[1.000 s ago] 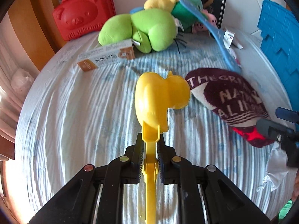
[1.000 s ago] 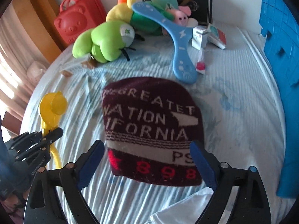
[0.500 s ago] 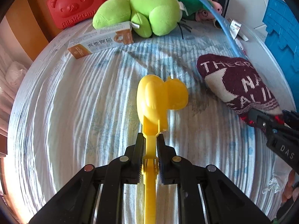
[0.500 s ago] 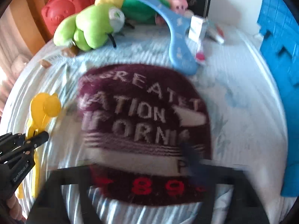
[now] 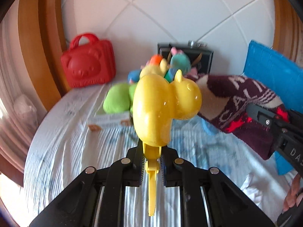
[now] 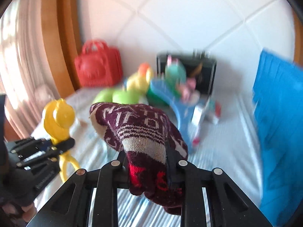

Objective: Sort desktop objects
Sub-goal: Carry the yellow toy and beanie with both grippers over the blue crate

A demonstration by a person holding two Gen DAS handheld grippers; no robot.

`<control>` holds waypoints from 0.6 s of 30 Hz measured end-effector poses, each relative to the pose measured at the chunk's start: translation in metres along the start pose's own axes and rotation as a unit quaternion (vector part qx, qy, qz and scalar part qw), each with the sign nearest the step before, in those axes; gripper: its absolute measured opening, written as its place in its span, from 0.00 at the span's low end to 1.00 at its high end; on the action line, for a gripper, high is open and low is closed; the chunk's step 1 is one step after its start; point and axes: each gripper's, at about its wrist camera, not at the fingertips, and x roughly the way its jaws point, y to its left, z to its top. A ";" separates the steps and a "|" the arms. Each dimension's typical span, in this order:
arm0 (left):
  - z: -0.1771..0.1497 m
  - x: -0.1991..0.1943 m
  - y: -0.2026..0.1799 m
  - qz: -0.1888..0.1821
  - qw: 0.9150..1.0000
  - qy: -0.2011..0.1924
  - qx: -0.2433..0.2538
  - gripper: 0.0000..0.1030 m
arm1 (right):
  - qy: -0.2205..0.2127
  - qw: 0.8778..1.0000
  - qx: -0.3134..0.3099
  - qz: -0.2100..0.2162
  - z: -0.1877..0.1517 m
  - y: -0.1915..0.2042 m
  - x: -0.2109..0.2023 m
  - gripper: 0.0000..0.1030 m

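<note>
My left gripper point(image 5: 152, 151) is shut on the stem of a yellow duck-shaped plastic toy point(image 5: 161, 109), held up above the striped bed cover point(image 5: 75, 151). In the right wrist view the yellow toy point(image 6: 58, 117) and left gripper point(image 6: 62, 143) sit at the left. My right gripper point(image 6: 146, 157) has its jaws closing on a maroon knit beanie point(image 6: 140, 128) with white lettering. The beanie is bunched between the fingers and hangs clear of the cover. From the left wrist view the beanie point(image 5: 242, 104) droops from the right gripper point(image 5: 261, 115) at the right.
At the back stand a red bear case point(image 5: 89, 62), a green plush point(image 5: 117, 100) among other soft toys, and a black box point(image 5: 198, 56). A blue boomerang point(image 6: 180, 109) and small boxes lie behind the beanie. A blue panel point(image 5: 274, 71) stands at the right.
The right gripper went from wide open around the flat beanie to closed on it. Both grippers rose, lifting the beanie and the yellow toy, and now point more toward the wall.
</note>
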 end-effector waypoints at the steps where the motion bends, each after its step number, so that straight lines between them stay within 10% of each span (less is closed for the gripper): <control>1: 0.007 -0.008 -0.004 -0.005 1.000 -0.012 0.001 0.13 | -0.018 1.000 -0.003 -0.004 0.009 -0.001 -0.012 0.23; 11: 0.097 -0.082 -0.100 -0.081 0.986 -0.141 0.028 0.13 | -0.165 0.981 0.008 -0.103 0.067 -0.070 -0.141 0.23; 18: 0.143 -0.136 -0.219 -0.161 0.962 -0.212 0.060 0.13 | -0.234 0.952 0.033 -0.195 0.074 -0.154 -0.233 0.23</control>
